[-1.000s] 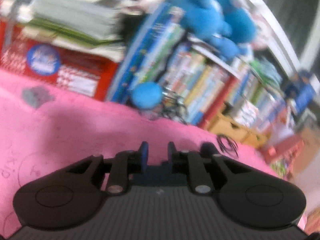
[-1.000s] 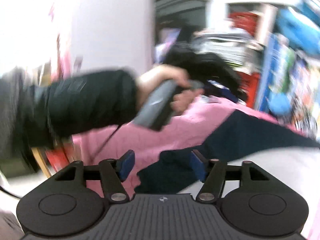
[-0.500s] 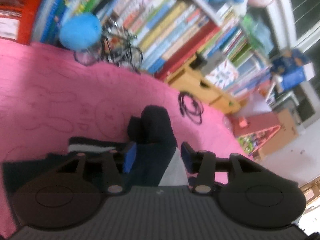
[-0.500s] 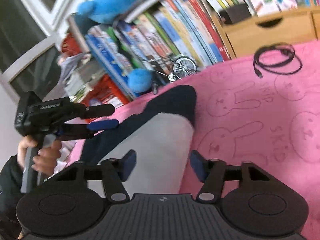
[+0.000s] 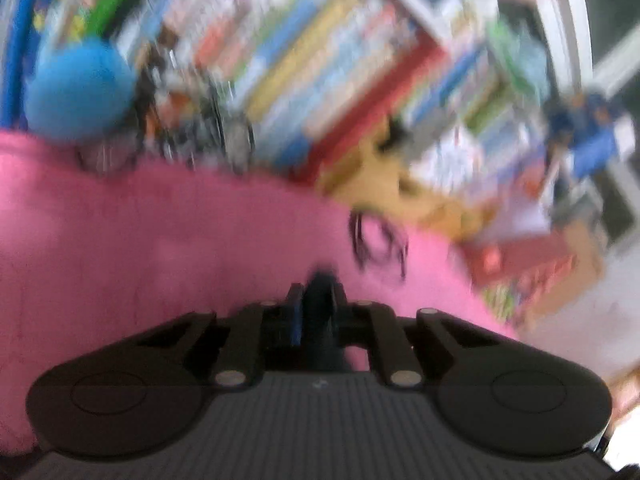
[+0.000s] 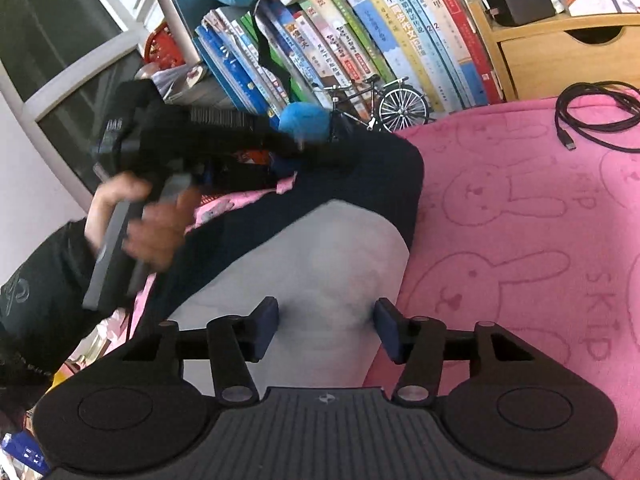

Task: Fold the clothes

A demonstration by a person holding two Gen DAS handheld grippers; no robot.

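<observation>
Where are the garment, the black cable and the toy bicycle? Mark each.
garment (image 6: 336,256): right wrist view, on its grey panel.
black cable (image 6: 596,120): right wrist view, on the coil's lower loop.
toy bicycle (image 6: 404,106): right wrist view, on its spoked wheel.

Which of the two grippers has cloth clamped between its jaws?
The left gripper: its jaws have just closed on the garment's dark navy edge. The right gripper stands open over the grey panel, pads apart, gripping nothing.
</observation>
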